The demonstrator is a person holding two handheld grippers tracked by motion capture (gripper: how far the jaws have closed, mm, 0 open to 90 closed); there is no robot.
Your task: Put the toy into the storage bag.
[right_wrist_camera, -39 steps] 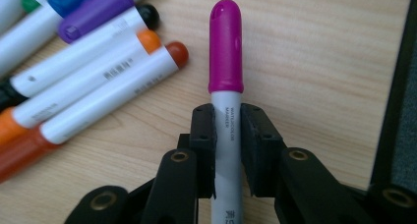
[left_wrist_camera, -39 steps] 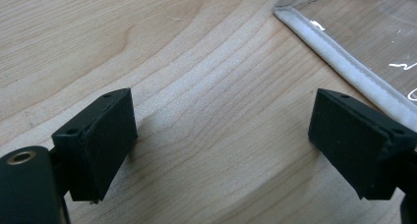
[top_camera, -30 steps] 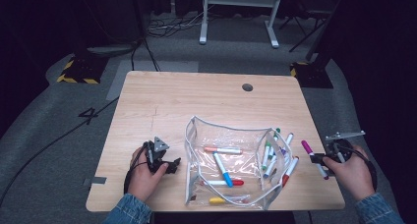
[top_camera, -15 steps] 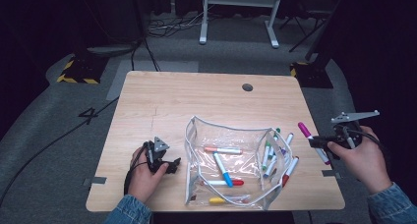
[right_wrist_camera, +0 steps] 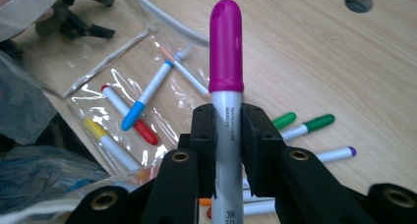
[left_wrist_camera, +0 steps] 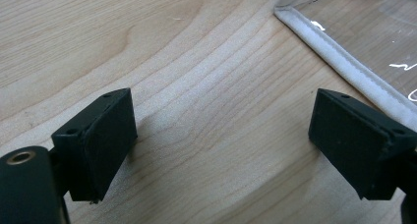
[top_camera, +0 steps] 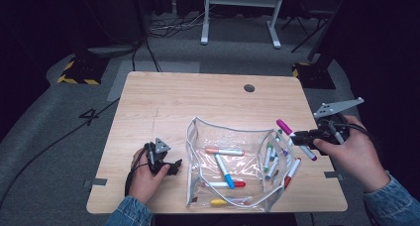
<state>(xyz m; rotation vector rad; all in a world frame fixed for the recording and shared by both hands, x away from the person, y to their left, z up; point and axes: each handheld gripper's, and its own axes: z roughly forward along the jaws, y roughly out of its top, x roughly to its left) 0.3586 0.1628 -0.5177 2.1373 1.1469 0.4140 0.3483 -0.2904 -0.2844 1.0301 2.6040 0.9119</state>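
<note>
marker [right_wrist_camera: 226,86] sits clenched between the pads of my right gripper [right_wrist_camera: 227,135], its magenta cap sticking out past the jaws. in the high view that gripper [top_camera: 302,137] holds it above the table's [top_camera: 198,102] right edge, just right of the clear pouch [top_camera: 233,166]. my left gripper [top_camera: 171,167] rests low on the wood near the front edge, jaws spread with nothing between them, the pouch's white zipper edge [left_wrist_camera: 344,71] just beside one jaw. more markers [top_camera: 275,156] lie loose between the pouch and my right hand [top_camera: 354,156].
</note>
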